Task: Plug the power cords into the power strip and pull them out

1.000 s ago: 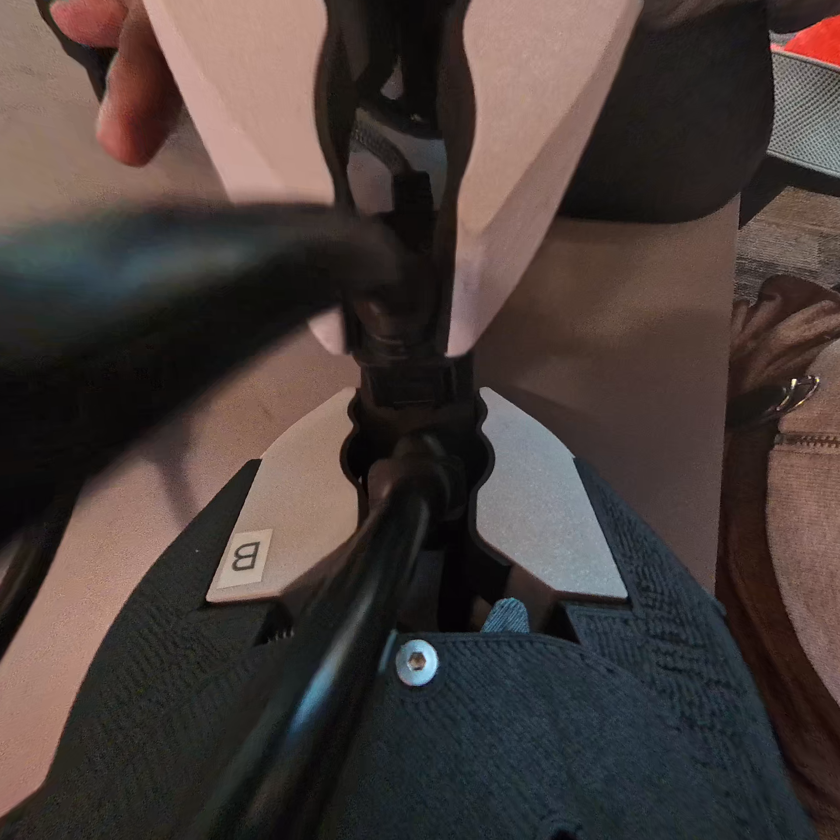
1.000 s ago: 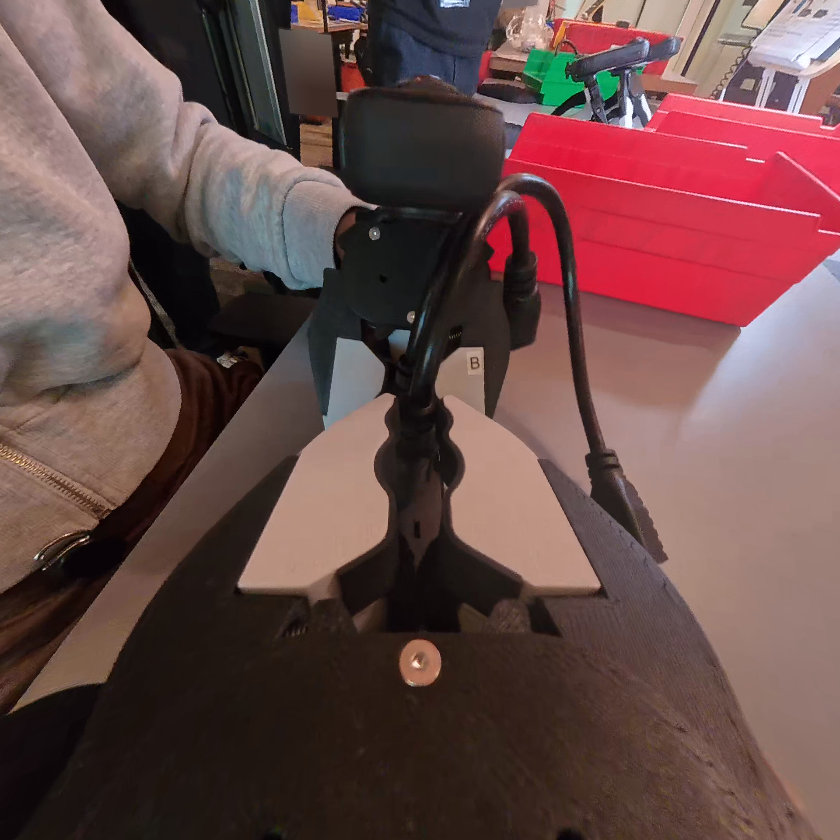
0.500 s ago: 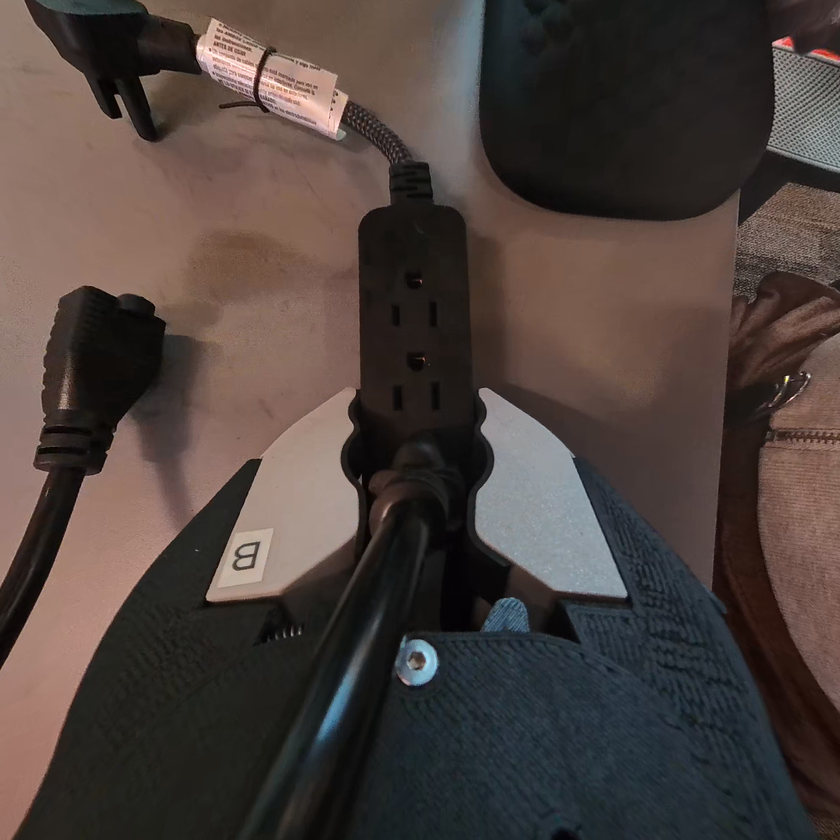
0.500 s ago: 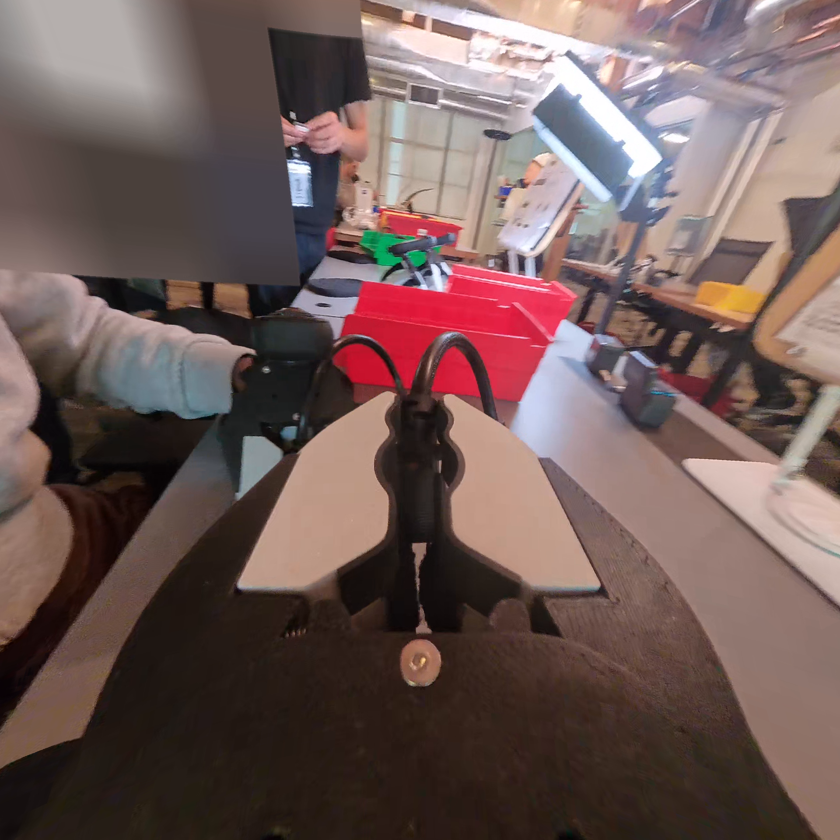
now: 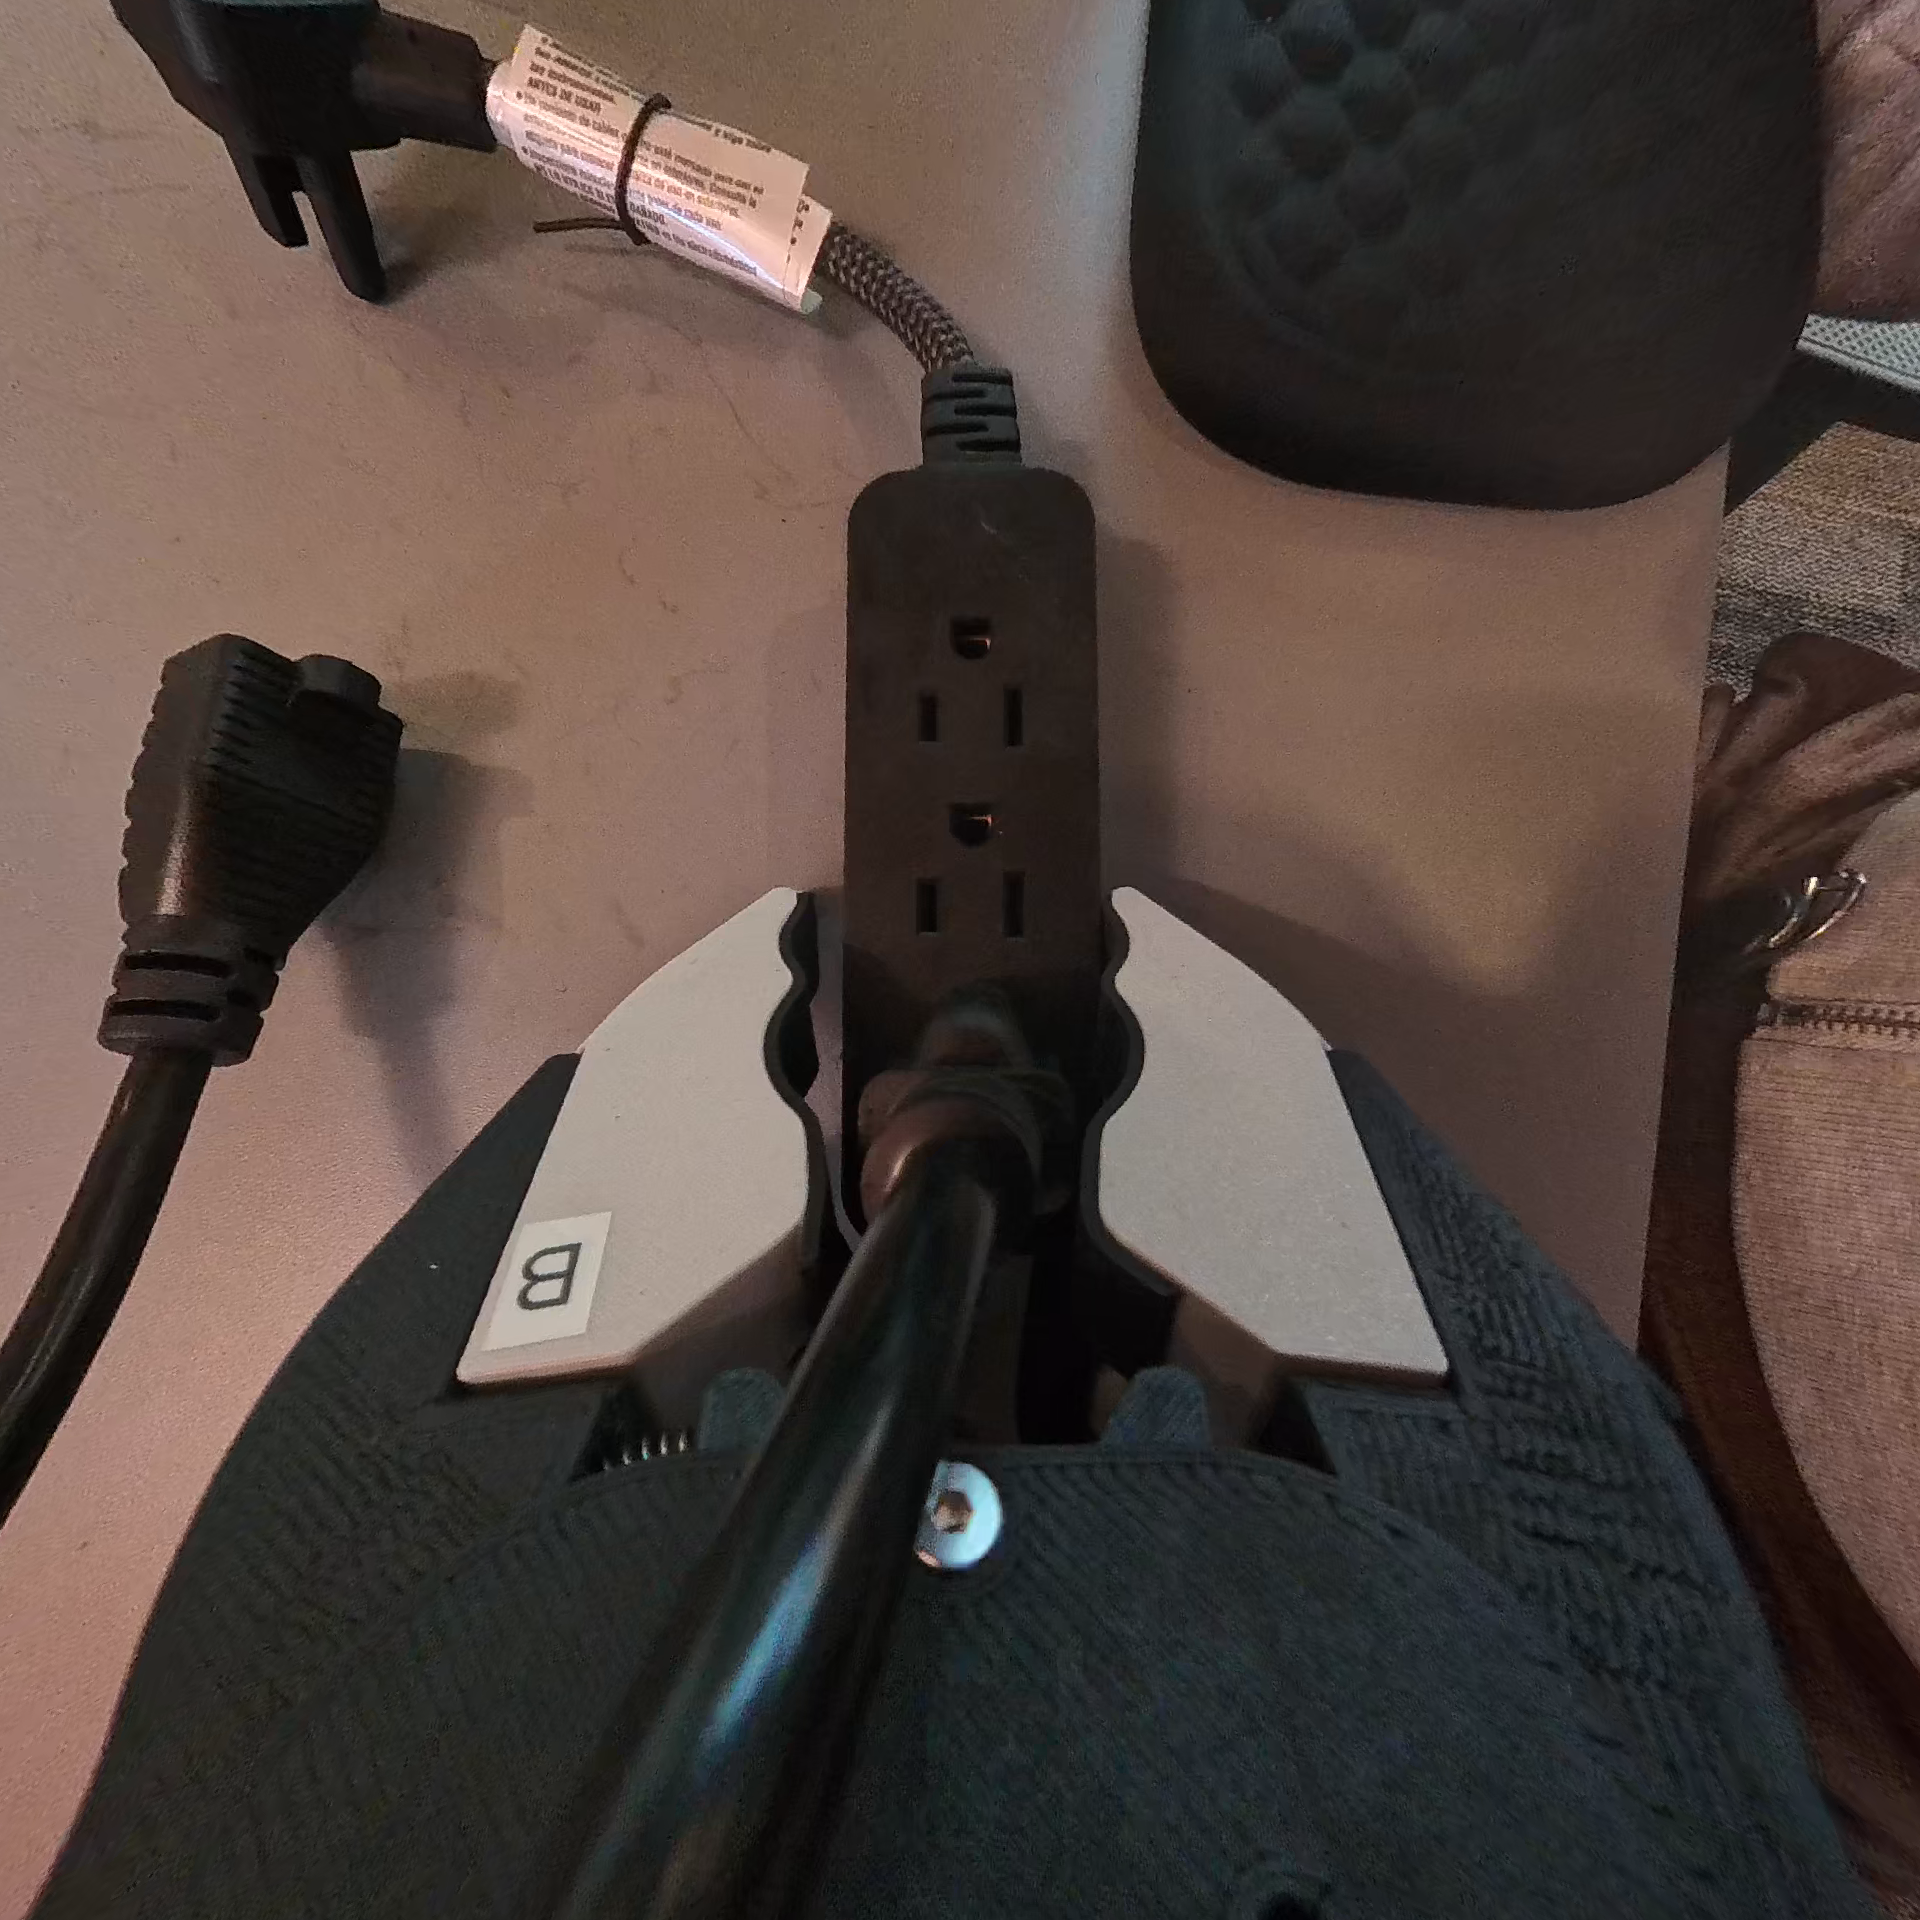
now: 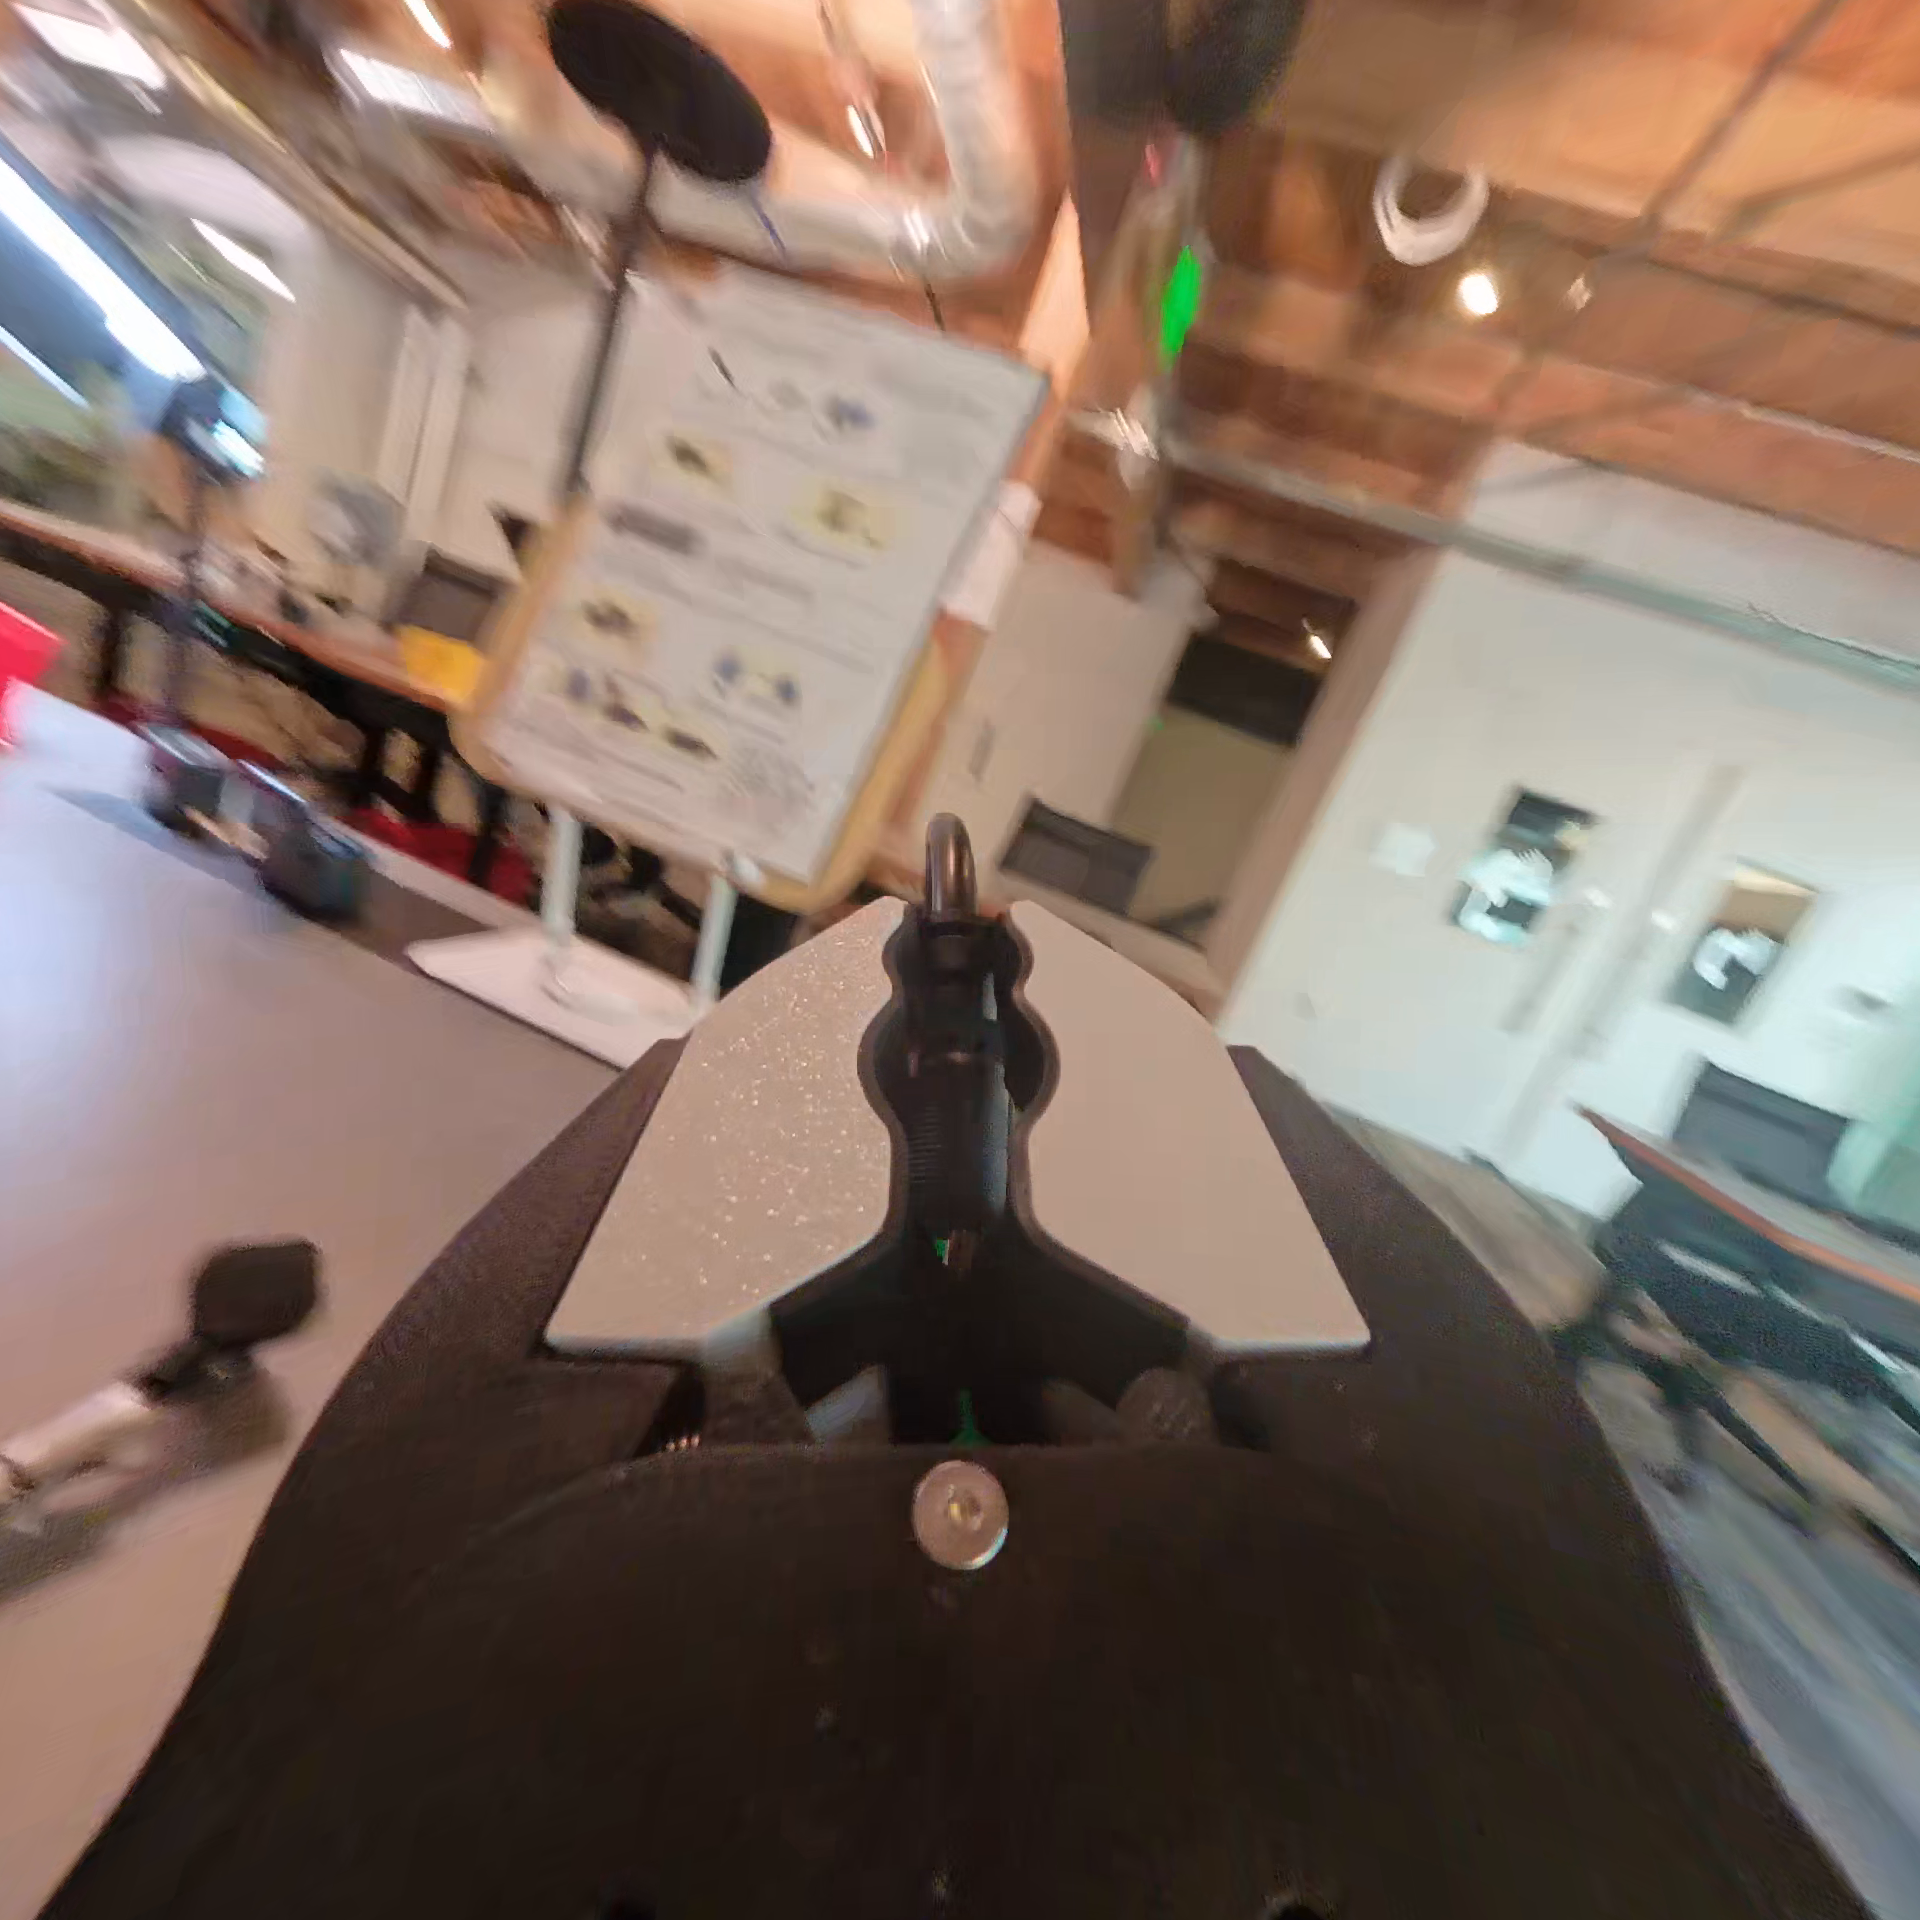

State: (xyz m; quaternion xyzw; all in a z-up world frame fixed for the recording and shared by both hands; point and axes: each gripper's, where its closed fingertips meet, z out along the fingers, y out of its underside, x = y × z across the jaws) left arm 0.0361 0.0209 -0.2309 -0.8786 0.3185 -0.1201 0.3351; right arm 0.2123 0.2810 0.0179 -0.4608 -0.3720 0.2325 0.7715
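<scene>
In the left wrist view the black power strip lies on the grey table, its near end between the fingers of my left gripper. The jaws stand slightly apart, with a thin gap on the left side. Two outlets are empty. A black plug sits in the nearest outlet and its cord runs back toward the camera. My right gripper is raised off the table and shut on a black cord plug; a short cord loop shows above its tips.
A loose black cord connector lies left of the strip. The strip's own plug and white-tagged braided cord lie at the far left. A black padded armrest is at the far right, beside the table edge and the person's lap. Tip to tip, the grippers are about 40 cm apart.
My right gripper has lifted away from the strip with its plug and swung up to face the room. My left jaws have eased slightly apart around the strip.
</scene>
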